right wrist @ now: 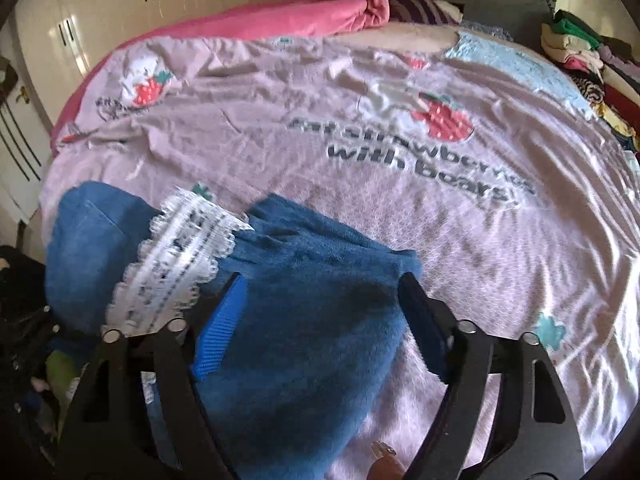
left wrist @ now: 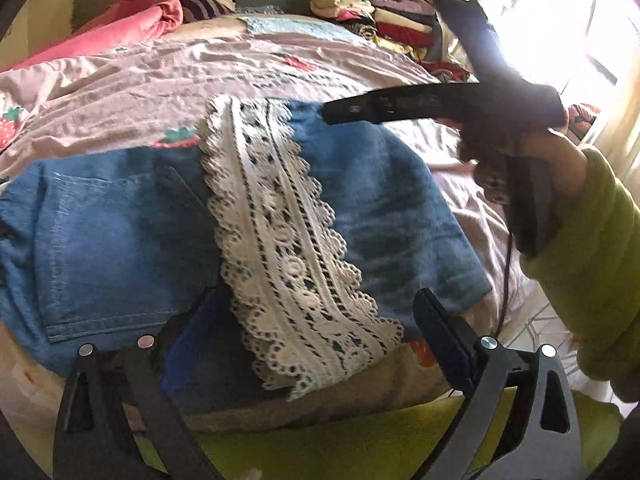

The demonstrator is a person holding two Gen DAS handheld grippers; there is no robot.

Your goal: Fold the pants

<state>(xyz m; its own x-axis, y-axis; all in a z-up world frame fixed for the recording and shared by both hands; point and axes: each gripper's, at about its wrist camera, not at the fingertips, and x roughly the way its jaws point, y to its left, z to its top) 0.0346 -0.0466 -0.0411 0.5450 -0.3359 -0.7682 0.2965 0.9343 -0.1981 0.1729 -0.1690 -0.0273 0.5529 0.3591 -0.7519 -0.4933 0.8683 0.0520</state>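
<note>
Left tool [left wrist: 316, 316] apart over lace-trimmed pants [left wrist: 120, 232], right tool [right wrist: 320, 300] apart, lettering on bedsheet [right wrist: 500, 140] right view only.

Bright daylight from the washed-out white window [left wrist: 560, 20] at the upper right of the left wrist view, with glare eating the edges there. Shiny streaks across the wrinkled pink strawberry-print bedspread [right wrist: 520, 240]. Dark shadow on the soft blue folded denim pants [right wrist: 312, 300]. Soft blur everywhere. Bent, rounded, dark corners in both views.
</note>
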